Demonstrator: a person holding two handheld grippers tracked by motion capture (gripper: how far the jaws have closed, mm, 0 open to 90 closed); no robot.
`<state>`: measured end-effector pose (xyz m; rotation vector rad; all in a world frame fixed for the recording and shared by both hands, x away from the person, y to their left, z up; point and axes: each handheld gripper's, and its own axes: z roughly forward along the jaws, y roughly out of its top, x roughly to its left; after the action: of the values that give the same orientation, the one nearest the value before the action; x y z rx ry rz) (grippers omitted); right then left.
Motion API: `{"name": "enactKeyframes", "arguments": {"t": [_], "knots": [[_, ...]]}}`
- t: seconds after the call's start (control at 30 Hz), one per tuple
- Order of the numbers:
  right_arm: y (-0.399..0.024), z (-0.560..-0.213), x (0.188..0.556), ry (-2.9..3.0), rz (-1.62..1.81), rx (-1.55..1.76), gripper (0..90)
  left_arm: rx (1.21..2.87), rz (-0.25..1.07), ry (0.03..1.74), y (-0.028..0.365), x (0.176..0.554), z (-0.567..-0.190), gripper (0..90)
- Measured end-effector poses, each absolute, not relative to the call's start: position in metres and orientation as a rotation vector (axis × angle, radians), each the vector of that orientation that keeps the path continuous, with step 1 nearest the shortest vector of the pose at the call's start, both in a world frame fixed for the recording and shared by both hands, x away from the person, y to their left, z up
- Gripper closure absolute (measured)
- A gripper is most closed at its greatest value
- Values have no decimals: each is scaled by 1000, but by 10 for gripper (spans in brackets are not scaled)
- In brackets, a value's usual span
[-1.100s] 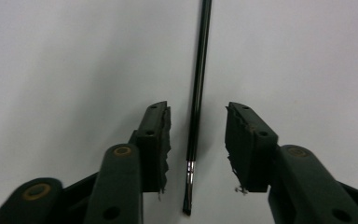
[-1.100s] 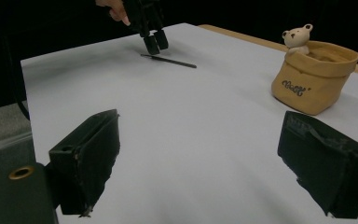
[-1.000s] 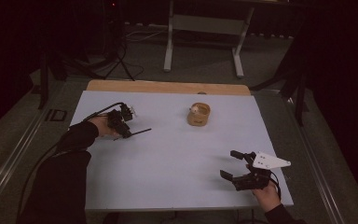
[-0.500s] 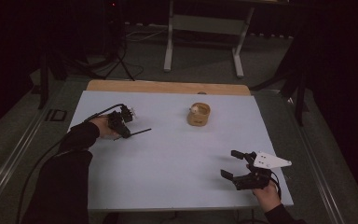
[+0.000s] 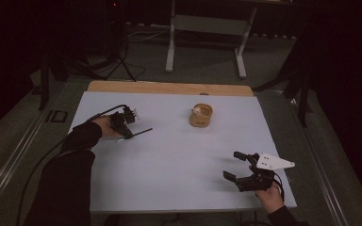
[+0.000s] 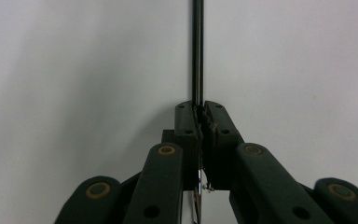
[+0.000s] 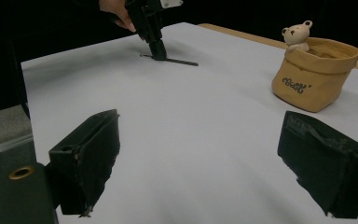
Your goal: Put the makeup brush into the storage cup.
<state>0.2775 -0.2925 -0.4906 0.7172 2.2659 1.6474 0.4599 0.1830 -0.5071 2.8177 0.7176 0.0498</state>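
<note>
Pinching a thin black rod point(image 5: 139, 132) that lies flat near the table's point(image 5: 169, 188) left edge, the left gripper point(image 5: 125, 132) has just closed. Wide bare tabletop separates it from the spread right gripper point(image 5: 233, 165) (near corner). Its view shows a bear point(image 7: 297, 35) in the tan pouch point(image 7: 314, 74).

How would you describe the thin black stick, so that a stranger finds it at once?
Start at the white table and go to its left side. There the left tongs pinch a thin black stick lying on the surface. It is dark and straight, unlike the tan bear pot.
</note>
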Motion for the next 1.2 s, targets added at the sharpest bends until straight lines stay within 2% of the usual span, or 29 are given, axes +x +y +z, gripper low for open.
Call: {"name": "enactKeyframes", "arguments": {"t": [0.23,0.43,0.73,1.2], "knots": [[-293,-489,277,2257,1645,715,126,2812,54,744,181,458,-502,853],[-294,-489,277,2253,1645,718,127,2765,31,764,181,453,-481,853],[-294,-488,277,2249,1641,724,127,2764,-46,678,169,434,-457,853],[-295,-489,279,2242,1645,729,131,2788,-69,535,138,413,-430,853]]}}
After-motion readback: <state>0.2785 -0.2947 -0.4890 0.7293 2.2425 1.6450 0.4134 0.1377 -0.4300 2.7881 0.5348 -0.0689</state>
